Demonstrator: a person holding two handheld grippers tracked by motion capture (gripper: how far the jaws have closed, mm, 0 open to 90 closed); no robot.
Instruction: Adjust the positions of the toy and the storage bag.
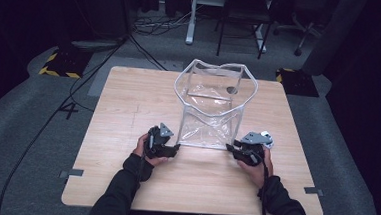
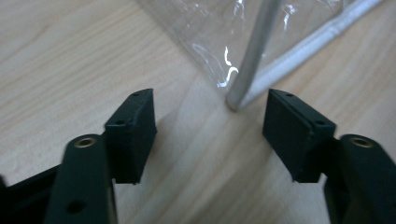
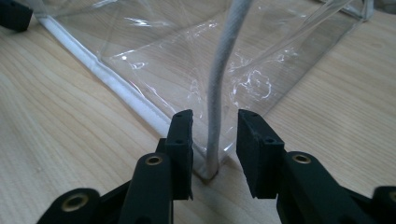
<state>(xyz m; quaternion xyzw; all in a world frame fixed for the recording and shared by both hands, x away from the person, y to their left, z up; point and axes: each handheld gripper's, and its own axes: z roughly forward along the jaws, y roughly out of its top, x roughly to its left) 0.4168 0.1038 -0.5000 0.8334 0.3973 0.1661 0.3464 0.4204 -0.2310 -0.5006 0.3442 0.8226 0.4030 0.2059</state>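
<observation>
Clear plastic bag (image 1: 211,106) with white piping stands open mid-table (image 1: 128,113) | left gripper (image 1: 175,148) jaws spread wide, empty, at its near-left bottom corner | right gripper (image 1: 229,148) jaws parted, straddling the near-right corner seam, not clamped

Glossy clear plastic bag (image 1: 210,106), matt wooden table (image 1: 128,113)

Wooden table (image 1: 128,113) on grey carpet (image 1: 37,128) — pale grain, tape tabs at both side edges. Beyond it: two yellow-and-black striped floor blocks (image 1: 61,62), loose black cables (image 1: 148,22), desk legs (image 1: 191,17) and an office chair base (image 1: 293,31).
</observation>
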